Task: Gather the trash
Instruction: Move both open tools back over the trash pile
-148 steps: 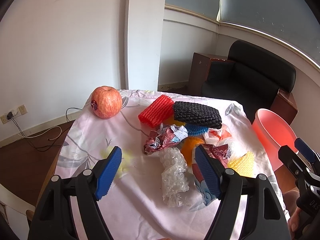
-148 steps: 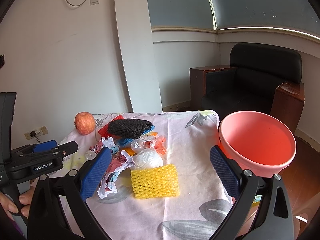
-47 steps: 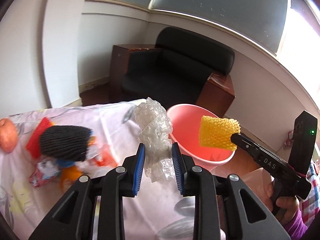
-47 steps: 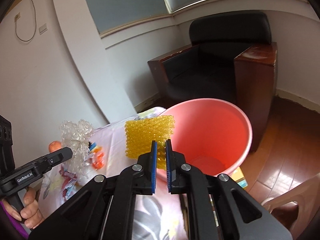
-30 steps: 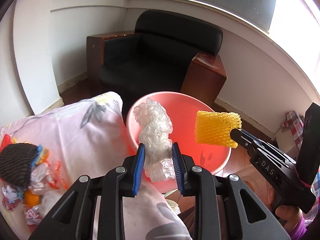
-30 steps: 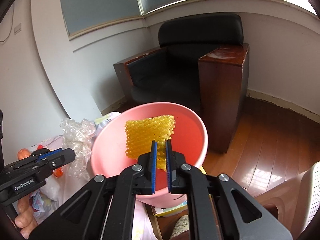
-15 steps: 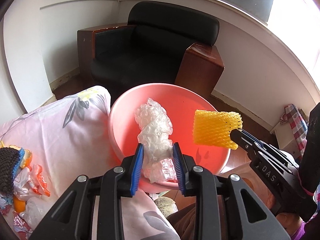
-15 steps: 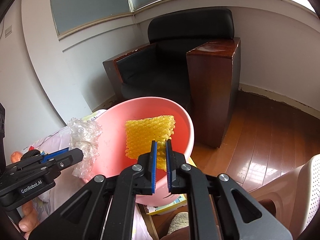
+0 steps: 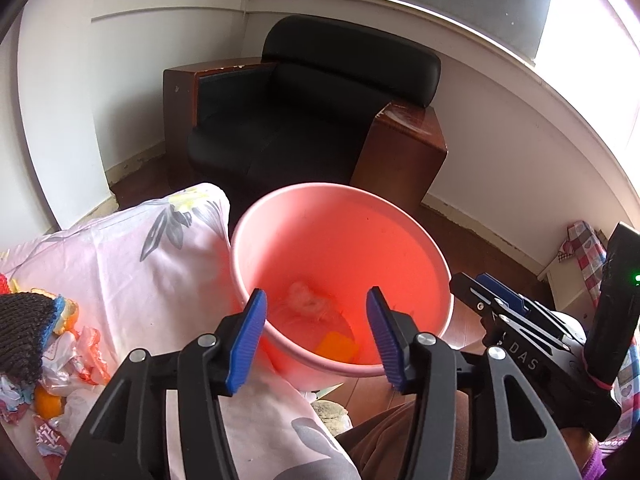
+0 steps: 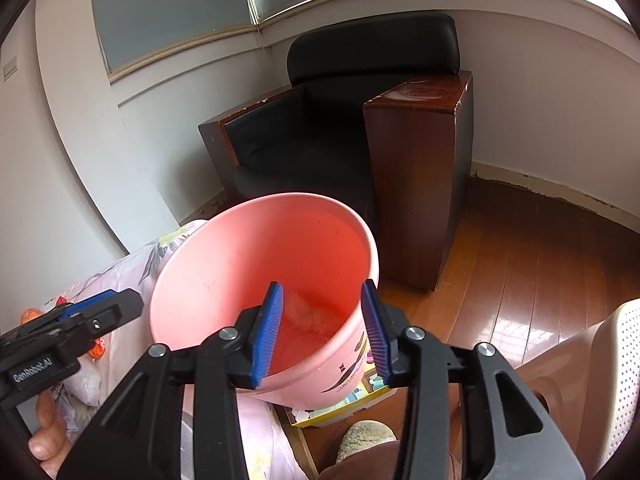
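A pink bucket [image 9: 400, 236] [image 10: 224, 264] stands beside the cloth-covered table. Both grippers hover over its mouth. My left gripper [image 9: 316, 340] has its jaws opening and nothing between them; the bubble wrap [image 9: 306, 300] lies blurred inside the bucket. The yellow foam net [image 9: 336, 346] rests at the bucket's bottom. My right gripper [image 10: 322, 334] also has its jaws opening, with nothing between the blue pads. A pale blur of bubble wrap [image 10: 300, 312] shows down in the bucket in the right wrist view.
More trash [image 9: 52, 356] lies on the floral tablecloth [image 9: 132, 256] at left, with a black foam net [image 9: 22, 336] on top. A black armchair [image 9: 320, 120] with wooden sides stands behind the bucket. Wooden floor [image 10: 540, 260] spreads to the right, and a beige plastic chair [image 10: 608, 380] is near.
Both grippers opened over the bucket. The bubble wrap dropped out of the left one and the yellow foam net out of the right one, and both now lie inside the bucket.
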The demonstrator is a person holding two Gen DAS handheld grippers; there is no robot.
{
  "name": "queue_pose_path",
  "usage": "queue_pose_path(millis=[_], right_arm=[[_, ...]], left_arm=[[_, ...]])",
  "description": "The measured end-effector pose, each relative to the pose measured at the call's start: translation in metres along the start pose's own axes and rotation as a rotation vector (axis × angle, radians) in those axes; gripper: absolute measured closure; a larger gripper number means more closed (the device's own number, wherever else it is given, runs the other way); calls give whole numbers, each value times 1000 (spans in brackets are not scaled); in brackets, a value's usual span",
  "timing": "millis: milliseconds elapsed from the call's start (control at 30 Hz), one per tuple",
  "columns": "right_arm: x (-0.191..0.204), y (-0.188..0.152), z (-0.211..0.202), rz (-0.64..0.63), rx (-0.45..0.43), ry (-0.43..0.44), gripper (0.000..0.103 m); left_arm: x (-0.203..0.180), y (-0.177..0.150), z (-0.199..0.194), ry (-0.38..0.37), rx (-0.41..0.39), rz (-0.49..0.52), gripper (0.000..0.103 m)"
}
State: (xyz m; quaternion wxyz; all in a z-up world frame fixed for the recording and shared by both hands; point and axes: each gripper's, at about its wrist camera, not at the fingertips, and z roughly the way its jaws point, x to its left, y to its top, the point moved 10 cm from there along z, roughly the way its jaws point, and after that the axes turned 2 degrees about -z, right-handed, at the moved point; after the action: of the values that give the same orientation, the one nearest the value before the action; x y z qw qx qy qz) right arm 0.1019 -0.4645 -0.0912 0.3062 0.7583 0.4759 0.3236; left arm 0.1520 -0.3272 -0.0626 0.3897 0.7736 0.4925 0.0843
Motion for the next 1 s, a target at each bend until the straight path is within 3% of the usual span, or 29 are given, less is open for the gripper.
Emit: queue_pose_path(millis=[200, 567, 1000], right_arm=[[6, -1, -5, 4, 1, 18, 55], [46, -6, -24, -56, -5, 77, 54], [100, -21, -42, -115, 6, 186, 54]], left_arm=[[9, 0, -20, 1, -26, -15, 45], [44, -3, -70, 17, -93, -81, 42], [114, -18, -135, 131, -177, -164, 41]])
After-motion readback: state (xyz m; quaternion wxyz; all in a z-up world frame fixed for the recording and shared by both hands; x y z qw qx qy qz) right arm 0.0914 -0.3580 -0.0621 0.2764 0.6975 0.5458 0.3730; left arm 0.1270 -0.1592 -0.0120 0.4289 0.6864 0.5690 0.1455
